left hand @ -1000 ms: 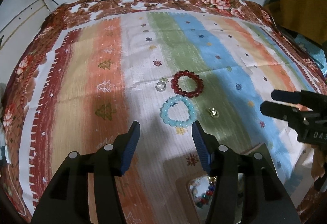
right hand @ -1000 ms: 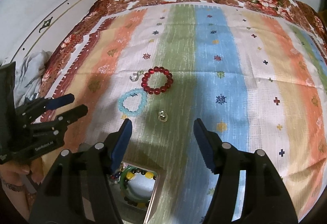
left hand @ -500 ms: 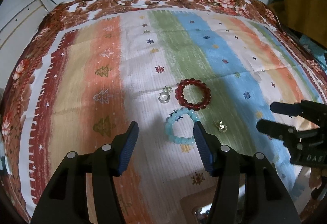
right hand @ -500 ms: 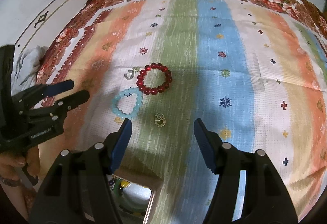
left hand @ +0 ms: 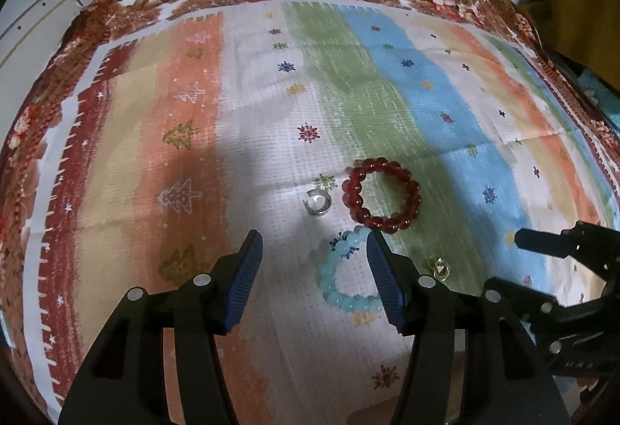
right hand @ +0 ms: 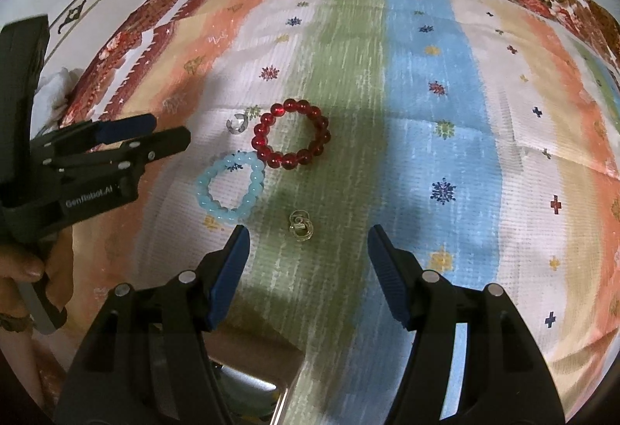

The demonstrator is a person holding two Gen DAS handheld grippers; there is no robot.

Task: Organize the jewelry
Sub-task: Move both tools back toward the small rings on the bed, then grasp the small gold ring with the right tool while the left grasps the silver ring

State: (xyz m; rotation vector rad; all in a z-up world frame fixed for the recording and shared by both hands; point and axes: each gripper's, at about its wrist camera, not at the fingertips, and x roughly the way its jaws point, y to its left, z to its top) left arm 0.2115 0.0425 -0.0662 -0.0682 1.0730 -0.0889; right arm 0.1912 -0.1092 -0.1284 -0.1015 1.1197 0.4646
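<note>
Both grippers drop closer over cloth; right gripper (right hand: 306,250) empty, jaws parted, gold ring (right hand: 300,227) at 12 o'clock between tips; left gripper (left hand: 314,258) parted, empty.

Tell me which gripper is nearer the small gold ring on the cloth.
Right. The right gripper hovers open just short of the gold ring; the left gripper, also open, sits over the light blue bracelet, ring outside its right finger.

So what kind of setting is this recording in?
Probably a home, on a bed or low table. A striped, floral-bordered cloth covers the surface, with a red bead bracelet, a light blue bead bracelet and small rings lying loose on it.
</note>
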